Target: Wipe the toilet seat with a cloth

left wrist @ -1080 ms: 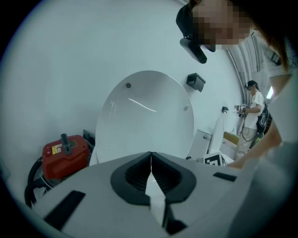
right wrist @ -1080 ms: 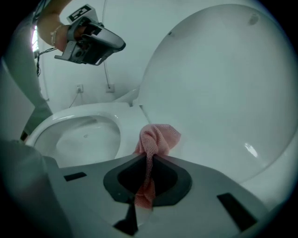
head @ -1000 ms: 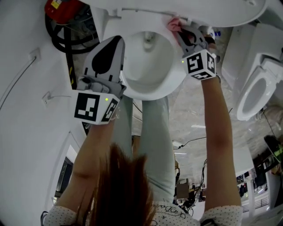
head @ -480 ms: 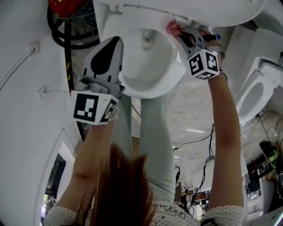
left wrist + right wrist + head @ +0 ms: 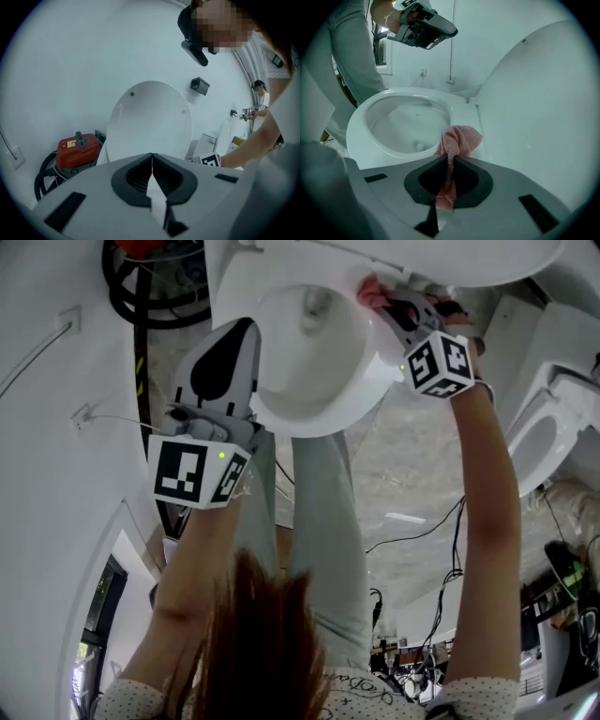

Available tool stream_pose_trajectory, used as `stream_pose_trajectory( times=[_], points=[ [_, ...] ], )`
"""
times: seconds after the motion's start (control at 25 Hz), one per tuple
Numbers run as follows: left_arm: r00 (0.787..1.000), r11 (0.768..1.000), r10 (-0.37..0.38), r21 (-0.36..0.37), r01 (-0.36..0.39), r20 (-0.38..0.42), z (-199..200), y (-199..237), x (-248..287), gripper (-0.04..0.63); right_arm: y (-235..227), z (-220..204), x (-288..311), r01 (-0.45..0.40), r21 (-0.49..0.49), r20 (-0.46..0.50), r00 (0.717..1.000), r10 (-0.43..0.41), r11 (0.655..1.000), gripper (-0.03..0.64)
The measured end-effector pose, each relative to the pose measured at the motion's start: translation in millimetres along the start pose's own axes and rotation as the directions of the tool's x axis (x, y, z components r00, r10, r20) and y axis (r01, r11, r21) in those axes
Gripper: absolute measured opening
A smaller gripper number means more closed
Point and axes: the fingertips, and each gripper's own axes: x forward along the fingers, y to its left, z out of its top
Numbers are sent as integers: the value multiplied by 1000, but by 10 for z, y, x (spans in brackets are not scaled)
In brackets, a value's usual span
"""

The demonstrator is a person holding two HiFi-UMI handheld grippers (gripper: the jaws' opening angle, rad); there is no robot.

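**Pink cloth at the back of the seat, held by a thin pinch**

The right gripper (image 5: 451,159) has its jaws clamped tight on the pink cloth (image 5: 459,139). Only a narrow twisted strand runs between the pads. The rest is bunched into a small wad just ahead of the tips. That wad sits at the rear of the toilet seat (image 5: 358,140), on the side close beside the raised lid (image 5: 534,103). It looks to be resting on the rim, though how firmly it presses I can't quite make out from here.

The left gripper (image 5: 152,157) is closed, jaws meeting with nothing between them. It hangs in the air over the opposite side of the seat and touches nothing.

Now the worries. That grip is slim. Drag the wad hard along the rim and friction could tug the strand out of the pads, and the bowl (image 5: 403,124) lies right beside it to catch a dropped cloth. The wad is also small, so a pass would likely clean only a narrow stripe and leave much of the ring untouched. Tip the gripper too steeply and the hard jaw ends may scrape the seat instead of the cloth. And a nudge to the lid so near could bring it down.
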Motion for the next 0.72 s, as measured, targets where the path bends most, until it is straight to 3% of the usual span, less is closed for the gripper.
stream_pose_trajectory(
  times=[0.36,0.72],
  points=[
    [999,999,33,-20,-33,8,-52,2,-196,6,96,-38,-45,-51,-20,-15,999,51,998,31],
    [997,997,68,-31,-67,31,-31,-10,-345,6,192,-118,-102,-56,29,3,998,56,998,31]
  ],
)
